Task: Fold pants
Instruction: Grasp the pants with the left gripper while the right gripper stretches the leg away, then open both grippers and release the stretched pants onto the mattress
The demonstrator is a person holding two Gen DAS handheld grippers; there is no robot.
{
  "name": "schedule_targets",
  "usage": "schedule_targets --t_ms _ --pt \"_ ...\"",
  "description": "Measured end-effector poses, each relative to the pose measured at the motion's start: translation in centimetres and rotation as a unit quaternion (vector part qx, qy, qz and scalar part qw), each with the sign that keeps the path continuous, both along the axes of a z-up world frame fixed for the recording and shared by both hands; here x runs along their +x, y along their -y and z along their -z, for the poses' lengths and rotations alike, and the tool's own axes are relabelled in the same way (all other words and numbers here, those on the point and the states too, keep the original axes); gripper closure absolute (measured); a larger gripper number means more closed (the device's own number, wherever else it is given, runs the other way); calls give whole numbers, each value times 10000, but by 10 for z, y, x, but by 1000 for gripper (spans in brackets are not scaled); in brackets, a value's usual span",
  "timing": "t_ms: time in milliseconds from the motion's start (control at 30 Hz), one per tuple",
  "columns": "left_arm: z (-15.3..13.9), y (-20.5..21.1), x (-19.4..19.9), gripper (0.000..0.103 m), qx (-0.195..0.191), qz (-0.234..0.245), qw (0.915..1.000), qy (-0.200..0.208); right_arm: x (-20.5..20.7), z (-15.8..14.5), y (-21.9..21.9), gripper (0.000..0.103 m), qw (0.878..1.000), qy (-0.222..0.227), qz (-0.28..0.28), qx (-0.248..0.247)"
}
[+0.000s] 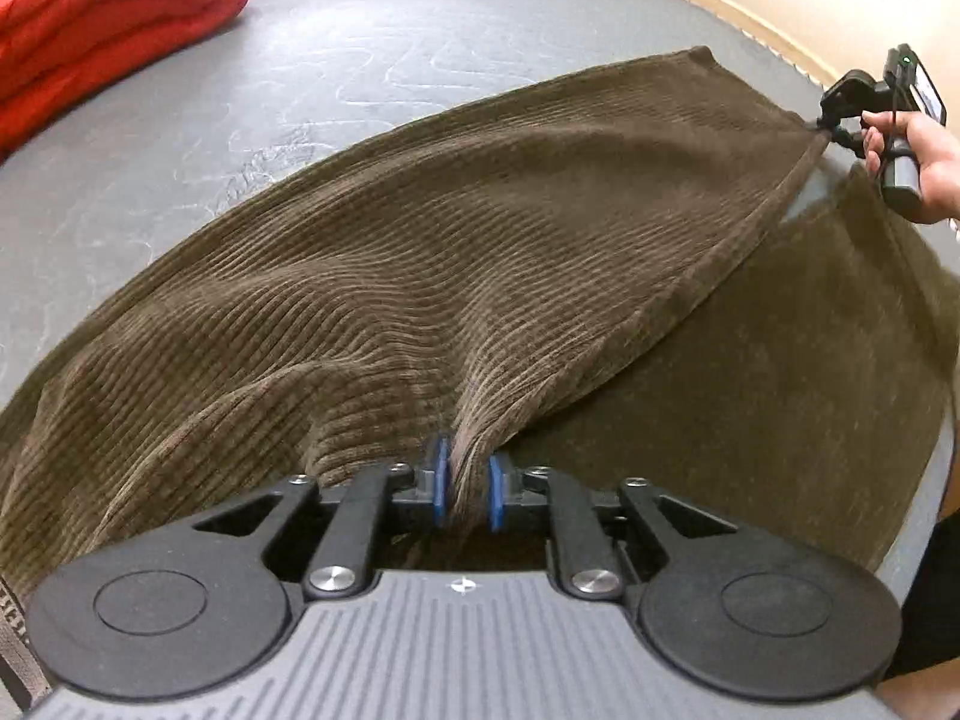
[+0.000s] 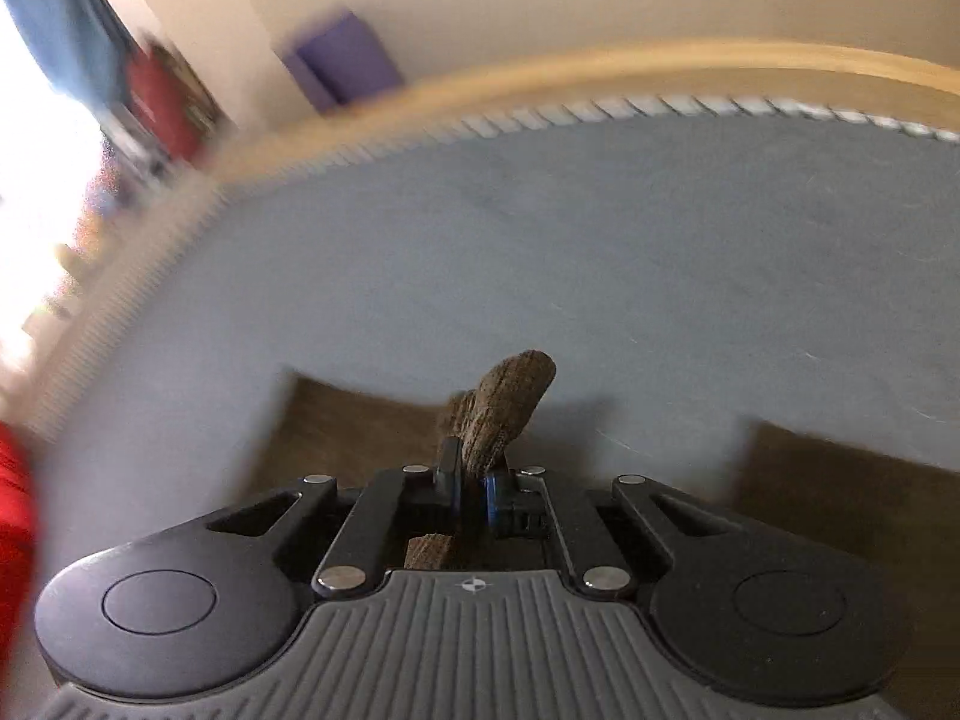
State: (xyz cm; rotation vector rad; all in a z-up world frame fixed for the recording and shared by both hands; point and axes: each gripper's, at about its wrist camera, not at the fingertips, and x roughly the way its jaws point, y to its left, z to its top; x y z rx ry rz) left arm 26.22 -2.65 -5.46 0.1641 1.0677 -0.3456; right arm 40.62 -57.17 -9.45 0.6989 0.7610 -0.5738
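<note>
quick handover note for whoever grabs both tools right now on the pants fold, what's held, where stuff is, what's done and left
Left tool: shut on a bunched fold of the brown corduroy pants, near edge.
Right tool: shut on a pinch of the same pants at their far end, cloth poking out past the pads; held by a hand.
Pants: spread across the grey mattress, the upper layer lifted and stretched between both tools over a lower layer lying flat.
Red blanket sits at the far corner, clear of the job.
Done: both ends gripped. Left: carry the layer over, lay it down, let go.
</note>
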Motion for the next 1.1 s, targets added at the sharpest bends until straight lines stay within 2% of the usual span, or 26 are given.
schedule_targets --t_ms 33,67,100,200,267,400,500,567,600,667,767,833,967,1100 --pt "-3 -1 0 73 -85 -79 9999 -64 -5 5 3 95 9997 -149 180 98" --pt "-8 -3 0 62 -225 -147 9996 -128 -10 4 6 94 9993 -108 330 128" --pt "-16 -7 -2 54 -372 -205 9990 -125 -13 0 7 93 9990 -55 434 80" --pt "-49 -25 -16 47 -598 -314 9977 88 -15 -24 -2 89 9986 106 381 -343" --pt "-71 -43 -28 46 -634 -423 9967 267 -18 -42 -11 84 9966 206 351 -713" --pt "-102 -85 -58 46 -747 -847 9917 617 -33 -84 -25 84 9912 637 351 -1110" --pt "-109 -120 -90 46 -782 -1322 9843 870 -46 -121 -49 84 9862 1127 -22 -1214" --pt "-107 -143 -105 47 -983 -1750 9762 817 -60 -147 -72 84 9799 1474 -444 -1271" --pt "-102 -153 -109 52 -1019 -1961 9727 714 -69 -160 -85 84 9759 1629 -716 -1267" --pt "-100 -169 -114 60 -942 -2413 9641 594 -90 -184 -114 80 9655 1905 -1272 -1235" --pt "-103 -188 -124 66 -1030 -2656 9565 637 -125 -210 -156 72 9469 2169 -2057 -1184" --pt "-103 -198 -132 69 -992 -2758 9542 594 -147 -224 -185 68 9317 2248 -2639 -1083" --pt "-103 -208 -149 69 -748 -2695 9588 500 -191 -234 -237 65 8922 2134 -3893 -833" --pt "-91 -215 -155 69 -522 -2632 9629 282 -232 -216 -283 58 8519 1883 -4808 -871"
